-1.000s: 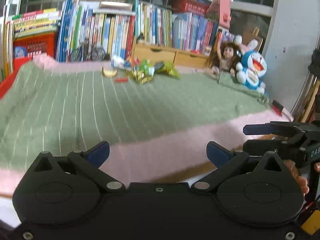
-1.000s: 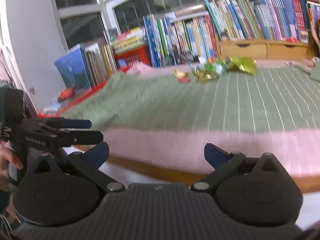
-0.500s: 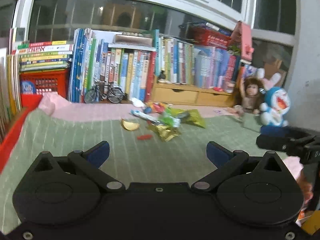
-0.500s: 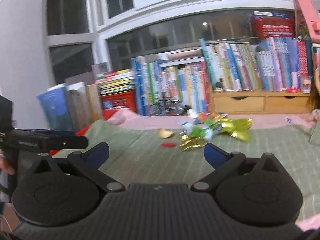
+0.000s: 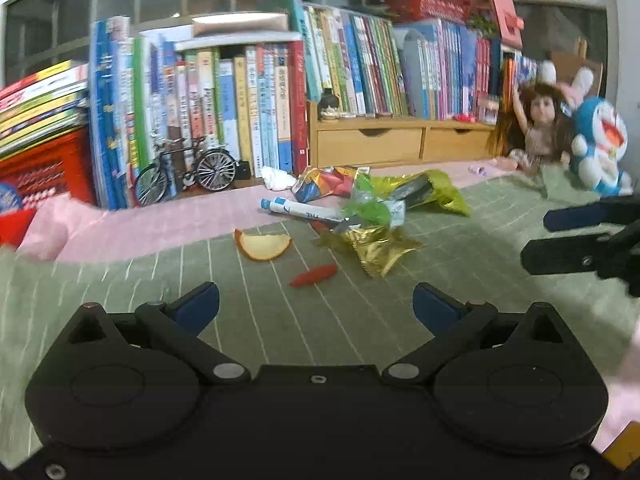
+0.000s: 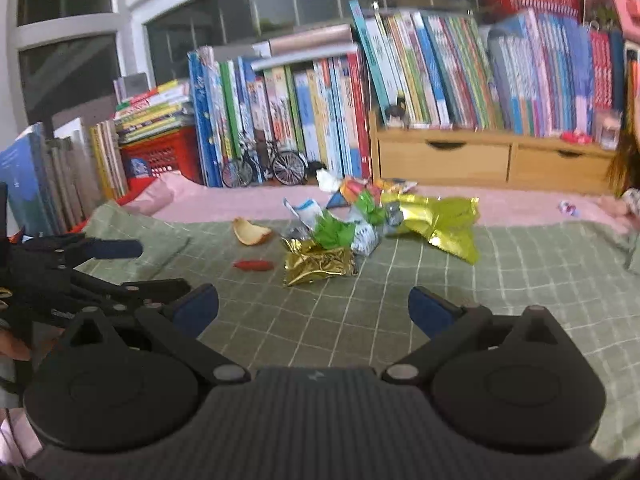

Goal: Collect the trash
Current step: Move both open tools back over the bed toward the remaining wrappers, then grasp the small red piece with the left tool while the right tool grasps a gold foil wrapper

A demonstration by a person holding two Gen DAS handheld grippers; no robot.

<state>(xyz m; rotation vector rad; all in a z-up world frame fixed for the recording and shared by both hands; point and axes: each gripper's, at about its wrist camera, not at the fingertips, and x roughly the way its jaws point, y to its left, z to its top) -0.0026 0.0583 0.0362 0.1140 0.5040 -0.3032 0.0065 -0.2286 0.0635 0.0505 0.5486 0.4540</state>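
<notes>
Item: litter cluster on the green grid-lined cloth (image 5: 120,280) that covers the bench, at the far side, just before the row of upright picture books (image 5: 248,100).

Contents: crumpled gold foil wrapper (image 5: 374,246), nearest; yellow-green foil packet (image 5: 440,196) behind it to the right; torn green plastic wrapper (image 5: 372,208); rolled white-and-blue paper tube (image 5: 296,210); multicoloured snack bag (image 5: 324,182); pale curved fruit peel (image 5: 262,245), apart to the left; small red sliver (image 5: 314,276), lying alone, closest to the viewer.

Change: one second earlier both cameras sat low at the pink hem of the cloth with the litter small and distant; both have since risen and advanced, and the litter now fills the middle of each view.

Left hand-held gripper (image 5: 316,306): fingers spread wide, nothing between them, aimed at the red sliver and gold wrapper.

Right hand-held gripper (image 6: 312,306): likewise spread and empty, facing the gold wrapper.

Status: approach nearly complete, nothing collected. No bin or bag visible in either view.
</notes>
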